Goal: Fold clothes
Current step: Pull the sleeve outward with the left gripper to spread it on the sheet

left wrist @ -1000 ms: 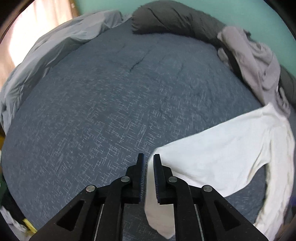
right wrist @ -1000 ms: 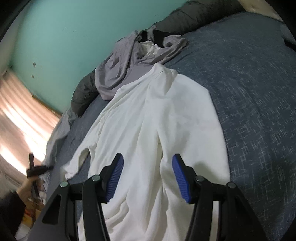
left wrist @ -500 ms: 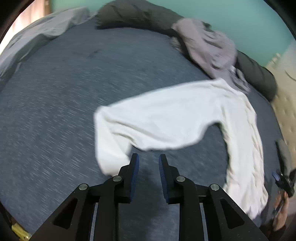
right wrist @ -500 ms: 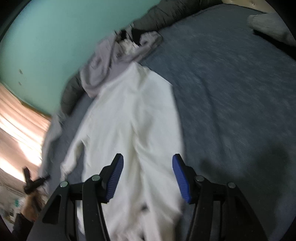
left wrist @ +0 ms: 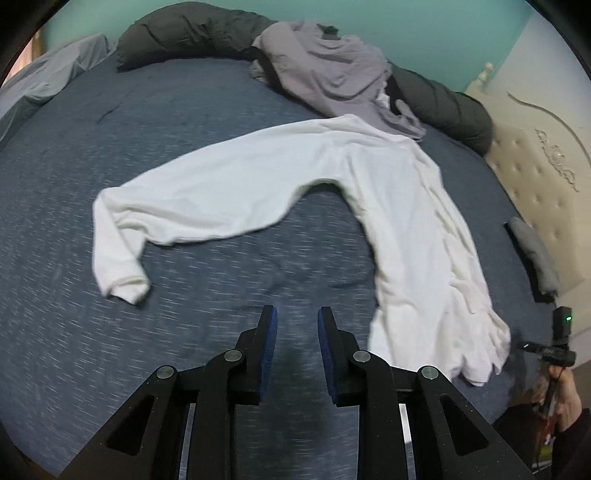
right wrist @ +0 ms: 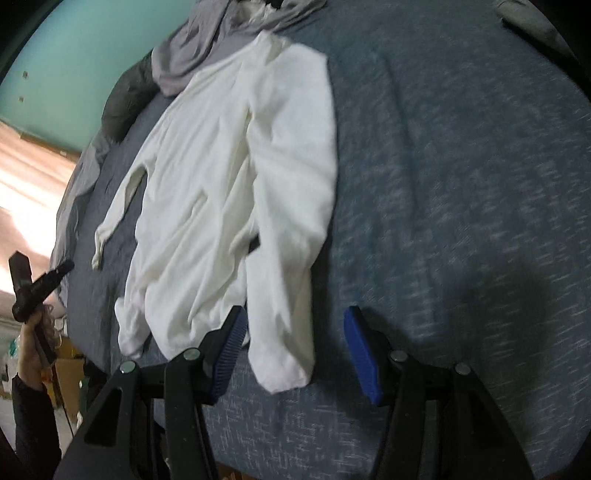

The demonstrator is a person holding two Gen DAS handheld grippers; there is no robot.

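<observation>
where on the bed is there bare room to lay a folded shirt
Bare blue-grey speckled bedspread lies left of the white long-sleeved shirt, bordered by the dark grey bolster pillow. A smaller patch sits under the outstretched sleeve. Crowded at the crumpled lilac garment.

Bed (left wrist: 207,110) with a blue-grey speckled cover. White long-sleeve shirt (left wrist: 413,221) lies flat on it, one sleeve spread out sideways, cuff bent back. Crumpled grey garment (left wrist: 332,74) sits at the far edge, touching the shirt's collar end. Dark rolled duvet (left wrist: 192,33) runs along the wall side. Small folded grey item (left wrist: 535,251) lies by the headboard.
</observation>
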